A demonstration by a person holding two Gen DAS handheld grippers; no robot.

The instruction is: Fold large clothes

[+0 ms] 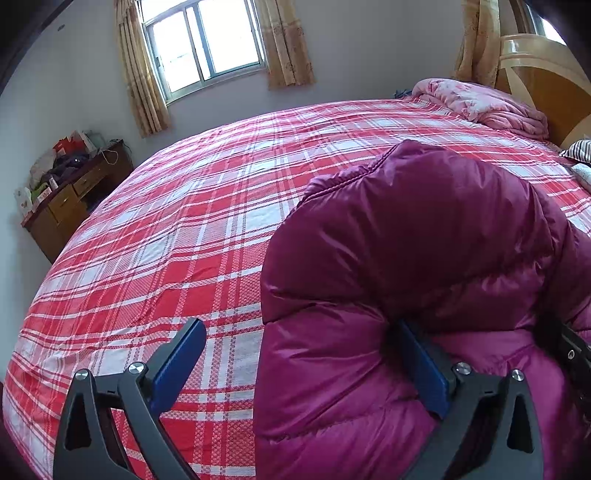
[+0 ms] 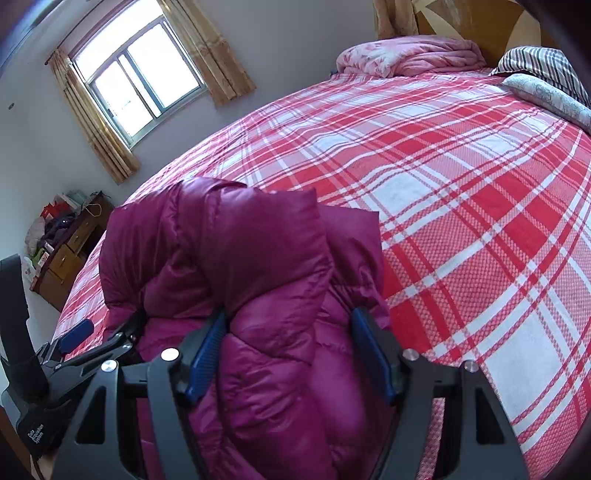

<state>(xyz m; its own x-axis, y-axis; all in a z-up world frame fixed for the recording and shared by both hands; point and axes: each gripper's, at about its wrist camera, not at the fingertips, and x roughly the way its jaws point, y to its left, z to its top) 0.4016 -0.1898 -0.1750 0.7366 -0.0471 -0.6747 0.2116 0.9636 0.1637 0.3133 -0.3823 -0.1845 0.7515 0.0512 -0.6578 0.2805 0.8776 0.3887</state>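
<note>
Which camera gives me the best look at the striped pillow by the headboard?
The right wrist view: the striped pillow lies at the top right, its dark and light stripes plain, against the headboard. The left wrist view catches only a sliver at its right edge.

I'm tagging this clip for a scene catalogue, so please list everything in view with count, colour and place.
Puffer jacket: one, magenta, bunched at the bed's near edge.
Bed sheet: one, red and white plaid, covering the bed.
Quilt: one, pink, crumpled by the headboard.
Headboard: one, tan wood, far right.
Striped pillow: one, dark and white, by the headboard.
Patterned pillow: one, pale, beside the striped one.
Window: one, bright, far wall.
Curtains: tan, flanking the window.
Desk: one, brown, cluttered, left wall.
Left gripper: black with blue pads, jaws wide, jacket edge between.
Right gripper: same colours, jaws around a jacket fold.
</note>
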